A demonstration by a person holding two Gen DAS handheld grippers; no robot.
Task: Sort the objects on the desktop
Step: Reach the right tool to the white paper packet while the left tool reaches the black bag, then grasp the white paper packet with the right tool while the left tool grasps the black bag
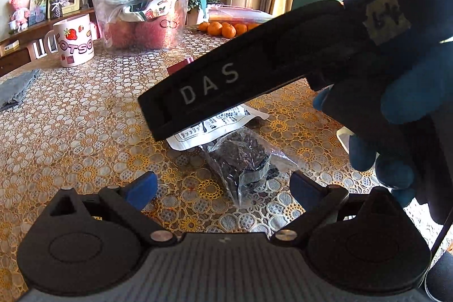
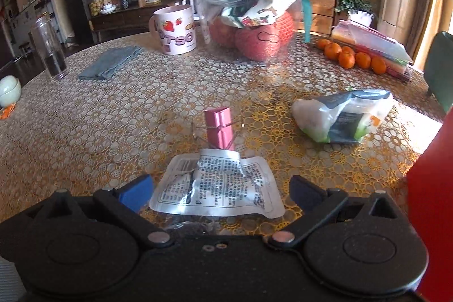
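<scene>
My left gripper (image 1: pixel 223 188) is open and empty, just above a clear bag of dark bits (image 1: pixel 243 160) on the table. Behind the bag lies a white printed packet (image 1: pixel 215 126). The other gripper's black body marked DAS (image 1: pixel 226 87), held by a blue-gloved hand (image 1: pixel 396 75), crosses over them. My right gripper (image 2: pixel 220 194) is open and empty, its fingers either side of the white printed packet (image 2: pixel 220 183). A pink box (image 2: pixel 219 129) stands just beyond the packet. A grey, white and green pouch (image 2: pixel 342 115) lies to the right.
A strawberry mug (image 2: pixel 177 29), a clear tub of apples and bags (image 2: pixel 254 19), tangerines (image 2: pixel 351 58), stacked folders (image 2: pixel 373 44), a grey cloth (image 2: pixel 110 61) and a glass jar (image 2: pixel 49 50) stand at the back of the lace-patterned table (image 2: pixel 85 132). A red object (image 2: pixel 430 203) is at the right edge.
</scene>
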